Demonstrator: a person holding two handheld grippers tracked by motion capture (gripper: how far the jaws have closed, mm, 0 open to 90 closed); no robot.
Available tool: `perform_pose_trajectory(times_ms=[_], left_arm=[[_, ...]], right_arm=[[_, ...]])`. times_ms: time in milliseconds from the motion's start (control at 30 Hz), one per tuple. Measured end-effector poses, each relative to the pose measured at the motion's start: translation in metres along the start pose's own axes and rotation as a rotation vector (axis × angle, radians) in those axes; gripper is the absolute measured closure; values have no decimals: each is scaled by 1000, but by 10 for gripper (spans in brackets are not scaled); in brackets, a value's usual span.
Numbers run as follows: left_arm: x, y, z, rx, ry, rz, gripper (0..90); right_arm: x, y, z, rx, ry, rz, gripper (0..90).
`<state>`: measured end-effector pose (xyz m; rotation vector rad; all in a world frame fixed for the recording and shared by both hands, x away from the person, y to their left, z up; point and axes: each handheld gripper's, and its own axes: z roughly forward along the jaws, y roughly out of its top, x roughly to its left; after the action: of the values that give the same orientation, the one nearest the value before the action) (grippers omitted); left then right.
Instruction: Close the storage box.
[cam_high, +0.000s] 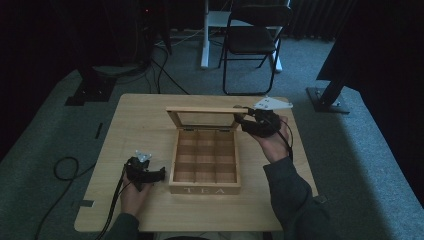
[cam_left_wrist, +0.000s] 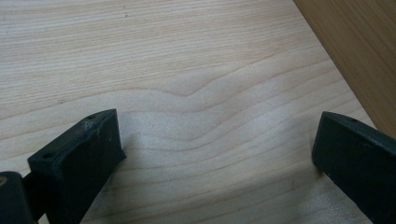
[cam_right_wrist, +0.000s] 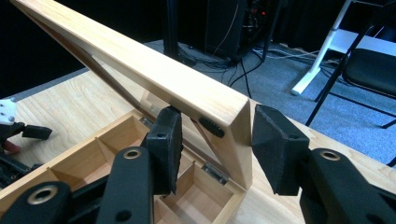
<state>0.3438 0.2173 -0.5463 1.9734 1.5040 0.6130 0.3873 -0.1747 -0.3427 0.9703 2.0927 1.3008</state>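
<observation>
Table (cam_high: 150, 107): light wooden top, rounded corners, standing on grey carpet.
Left hand (cam_high: 131, 192): rests on the table near its front edge, left of the box.
Left gripper (cam_high: 159, 174): lies low over the table, tips pointing toward the left wall of the tea box. In the left gripper view the 2 black jaws stand wide apart over bare wood grain, with nothing between them; the tool is released.
Tea box (cam_high: 205, 189): wooden, at the table's middle, front wall lettered "TEA". The interior is divided into compartments by wooden partitions, and the ones in sight hold nothing.
Box wall (cam_left_wrist: 355, 51): seen in the left gripper view as a darker wooden face at the upper right, just beside the right jaw.
Lid (cam_high: 200, 109): hinged at the rear edge, raised and leaning back, with a clear pane inside its wooden frame.
Right gripper (cam_high: 238, 114): at the lid's right corner. In the right gripper view (cam_right_wrist: 212, 140) the 2 jaws straddle the frame corner; the left pad is at the inner face, while the right pad stands slightly off the outer face. The grip is slack, not clenched.
Right hand (cam_high: 274, 142): holds the tool above the table, right of the box.
Chair (cam_high: 252, 40): black folding type, on the carpet beyond the table.
</observation>
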Motion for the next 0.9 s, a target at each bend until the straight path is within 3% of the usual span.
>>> perform_pose_trajectory(times_ms=[900], left_arm=[[0, 0, 0, 0, -1, 0, 16]], right_arm=[[18, -24, -11, 29, 2, -11, 496]])
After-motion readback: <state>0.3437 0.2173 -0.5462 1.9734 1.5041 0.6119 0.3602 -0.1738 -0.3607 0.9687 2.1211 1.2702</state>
